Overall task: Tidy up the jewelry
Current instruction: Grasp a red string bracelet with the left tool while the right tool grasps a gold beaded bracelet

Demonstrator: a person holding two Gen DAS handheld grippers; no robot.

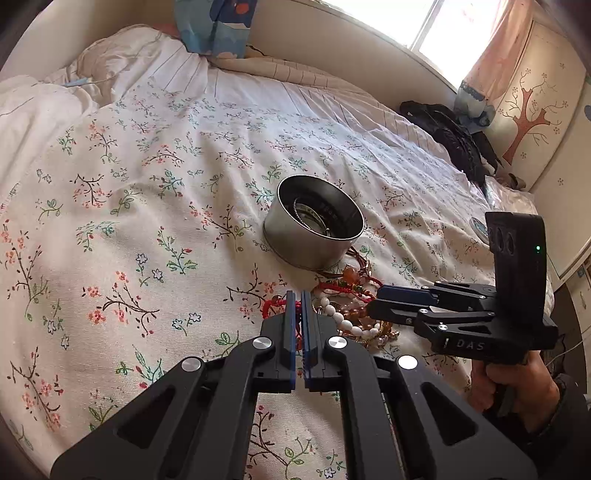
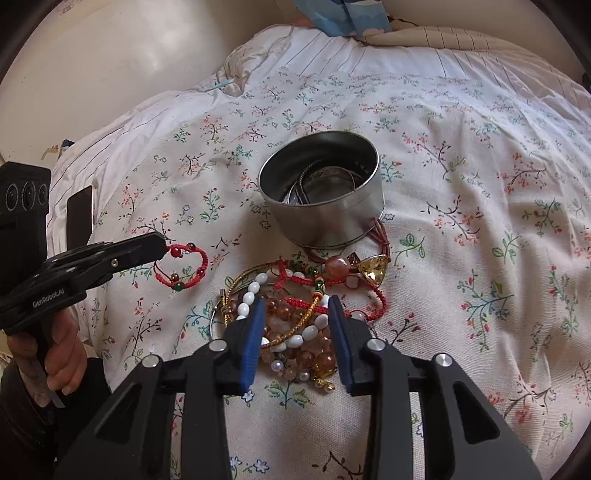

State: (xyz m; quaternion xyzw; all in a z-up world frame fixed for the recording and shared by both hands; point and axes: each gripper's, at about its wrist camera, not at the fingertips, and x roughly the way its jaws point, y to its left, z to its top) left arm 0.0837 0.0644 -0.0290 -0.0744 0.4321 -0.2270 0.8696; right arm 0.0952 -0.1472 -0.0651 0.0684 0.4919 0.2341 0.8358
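Note:
A round metal tin (image 1: 295, 243) (image 2: 332, 225) stands on the floral bedspread (image 2: 480, 221) with metal bangles inside. In front of it lies a tangled jewelry pile (image 1: 351, 321) (image 2: 295, 328): white beads, amber beads, red cords and a yellow triangular gem (image 2: 375, 271). My left gripper (image 1: 297, 293) (image 2: 162, 245) is shut on a red cord bracelet (image 1: 271, 306) (image 2: 201, 258), left of the pile. My right gripper (image 2: 295, 301) (image 1: 371, 310) points down onto the pile. Its blue pads stand apart with beads and cords between them.
A blue patterned cushion (image 1: 216, 26) and rumpled bedding lie at the head of the bed. Dark clothing (image 1: 454, 140) sits at the bed's far right edge, by a cabinet painted with a tree (image 1: 532, 122). A hand (image 1: 509, 387) (image 2: 62, 350) holds each gripper.

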